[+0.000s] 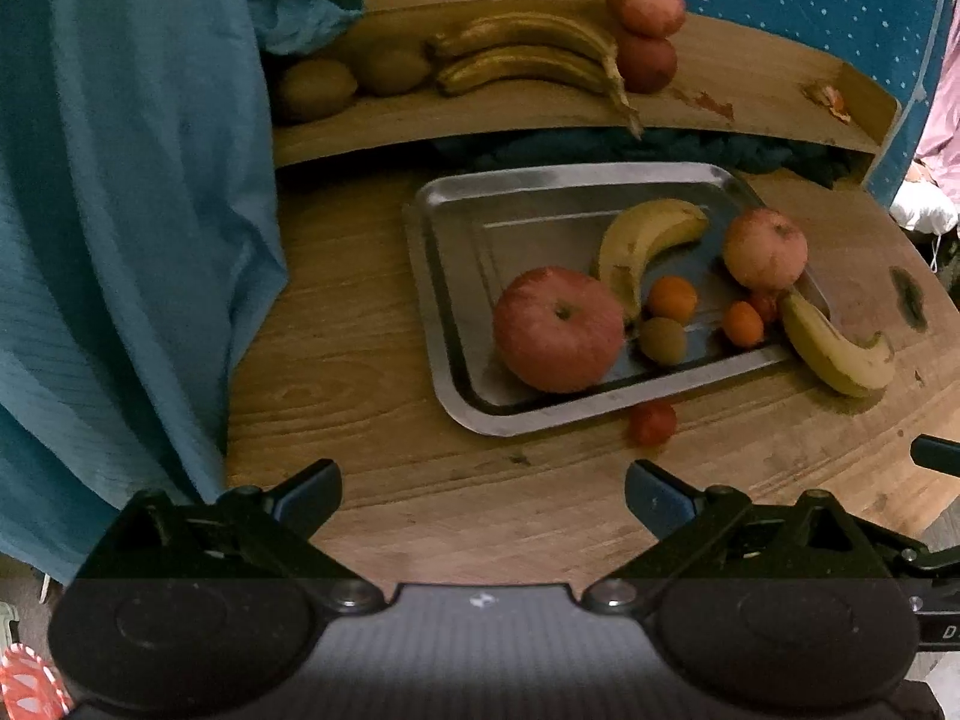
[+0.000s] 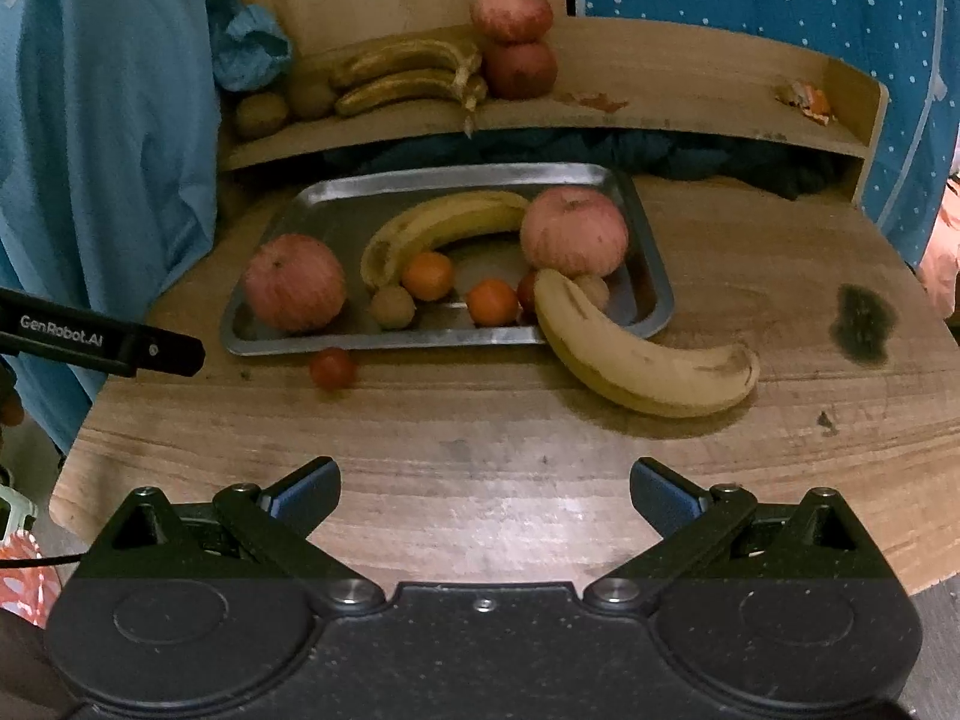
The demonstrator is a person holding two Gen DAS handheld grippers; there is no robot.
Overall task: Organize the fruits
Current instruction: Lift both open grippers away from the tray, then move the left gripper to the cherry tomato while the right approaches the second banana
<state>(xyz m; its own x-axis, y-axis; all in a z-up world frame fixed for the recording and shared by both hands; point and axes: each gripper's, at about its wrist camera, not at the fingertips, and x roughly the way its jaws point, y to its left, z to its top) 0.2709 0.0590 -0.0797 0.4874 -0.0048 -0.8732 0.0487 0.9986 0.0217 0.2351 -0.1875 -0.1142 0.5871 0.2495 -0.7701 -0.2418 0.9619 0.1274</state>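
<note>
Metal tray (image 2: 651,276) sat mid-frame on the round wooden surface (image 2: 480,450). Left to right in the right wrist view it held a big apple (image 2: 294,282), a kiwi (image 2: 392,306), a banana (image 2: 438,228) curving over a small orange (image 2: 427,275), a second small orange (image 2: 492,301), then another apple (image 2: 573,231) at the right end. A second banana (image 2: 636,360) lay half out of the tray, its left end over the front right rim and the rest on the wood. One small red fruit (image 2: 332,367) sat loose on the wood just in front of the tray.

On the shelf (image 2: 690,78) across the top of the frame: two kiwis (image 2: 261,114) at the left, two brown bananas (image 2: 408,75), then two apples stacked (image 2: 513,42).

The right view showed another small fruit tucked between the spilling banana and the right apple; I couldn't say what it was. It also caught the left tool's arm at the left edge. The left view hid that fruit but showed a blue cloth (image 1: 120,210) filling the left side.

Both the left tongs (image 1: 483,495) and right tongs (image 2: 485,495) were spread wide with nothing between them, hanging over the near edge of the wood. Plenty of bare wood lay between them and the tray.
</note>
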